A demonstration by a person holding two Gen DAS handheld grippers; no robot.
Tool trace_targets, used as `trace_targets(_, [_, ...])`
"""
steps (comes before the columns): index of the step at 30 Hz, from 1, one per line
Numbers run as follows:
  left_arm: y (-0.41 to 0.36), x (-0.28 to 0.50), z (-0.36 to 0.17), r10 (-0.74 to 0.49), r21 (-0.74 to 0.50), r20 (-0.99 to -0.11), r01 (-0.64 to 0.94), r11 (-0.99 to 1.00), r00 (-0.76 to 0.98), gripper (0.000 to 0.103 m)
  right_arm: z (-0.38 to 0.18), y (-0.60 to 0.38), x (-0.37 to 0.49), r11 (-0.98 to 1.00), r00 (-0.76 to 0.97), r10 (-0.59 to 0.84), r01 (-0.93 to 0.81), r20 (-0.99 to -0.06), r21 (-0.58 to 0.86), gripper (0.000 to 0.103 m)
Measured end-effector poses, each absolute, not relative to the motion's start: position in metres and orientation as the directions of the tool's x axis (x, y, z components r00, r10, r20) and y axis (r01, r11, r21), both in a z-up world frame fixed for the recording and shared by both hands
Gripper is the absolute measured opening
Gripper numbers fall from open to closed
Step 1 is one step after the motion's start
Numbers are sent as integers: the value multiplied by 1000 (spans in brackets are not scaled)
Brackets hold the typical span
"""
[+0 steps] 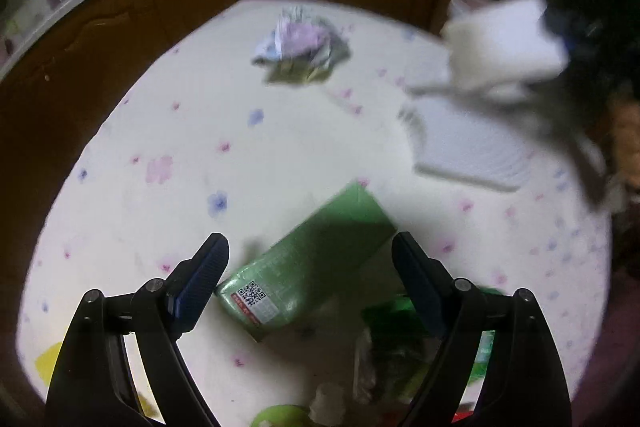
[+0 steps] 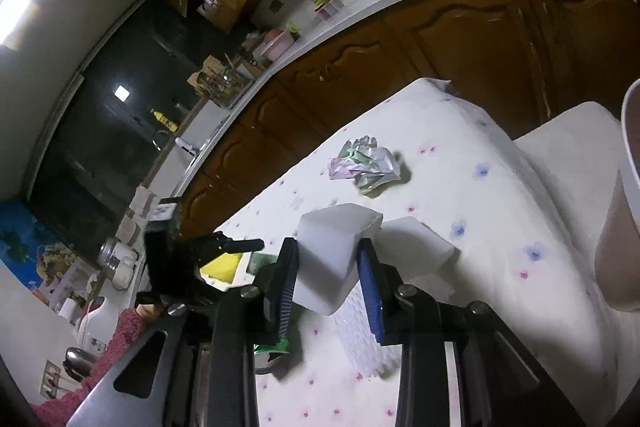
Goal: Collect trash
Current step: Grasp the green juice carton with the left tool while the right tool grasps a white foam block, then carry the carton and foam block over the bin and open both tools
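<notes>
My right gripper is shut on a white foam block and holds it above the flowered tablecloth. The same block shows blurred at the upper right in the left wrist view. My left gripper is open and empty, just above a green carton lying flat on the cloth. A crumpled paper wad lies at the far side of the table; it also shows in the right wrist view. A second white foam piece lies beyond the held block.
A white textured foam sheet lies right of the carton. Green wrappers and clear plastic lie near the front edge. A yellow scrap sits at the left. A pale bin stands at the right. Brown cabinets back the table.
</notes>
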State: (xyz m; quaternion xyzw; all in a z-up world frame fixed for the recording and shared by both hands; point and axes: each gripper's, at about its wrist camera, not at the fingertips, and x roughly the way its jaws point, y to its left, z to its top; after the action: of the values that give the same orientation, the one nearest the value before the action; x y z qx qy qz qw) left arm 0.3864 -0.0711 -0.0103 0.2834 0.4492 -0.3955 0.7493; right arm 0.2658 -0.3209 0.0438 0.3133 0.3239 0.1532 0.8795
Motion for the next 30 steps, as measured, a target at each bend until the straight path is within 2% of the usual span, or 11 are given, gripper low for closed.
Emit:
trace_targets(1, [-74, 384, -13, -318, 106, -896, 842, 528, 312, 82, 44, -321, 264, 758, 746, 470, -66, -472, 649, 31])
trace_targets(2, [-75, 383, -15, -320, 105, -895, 844, 527, 311, 69, 44, -321, 262, 758, 747, 470, -68, -471, 649, 31])
trace_targets(3, [-75, 383, -15, -329, 72, -901, 846, 528, 282, 49, 44, -321, 260, 758, 747, 471, -69, -470, 649, 31])
trace_targets(5, [-72, 382, -12, -342, 34, -903, 836, 548, 261, 31, 46, -322, 255, 763, 750, 466, -72, -469, 643, 31])
trace_targets(10, [-66, 369, 9, -380, 25, -873, 807, 590, 305, 30, 52, -324, 240, 782, 769, 444, -81, -461, 618, 30])
trace_targets(20, [-72, 322, 80, -539, -106, -736, 717, 689, 410, 30, 62, -333, 211, 782, 798, 432, -101, -419, 615, 30])
trace_targets(25, [-87, 296, 92, -596, -200, -682, 676, 709, 424, 30, 65, -344, 194, 784, 816, 416, -99, -400, 613, 30])
trace_targets(30, [-105, 273, 82, -632, -299, -650, 623, 723, 422, 30, 72, -355, 170, 808, 847, 371, -93, -381, 581, 30])
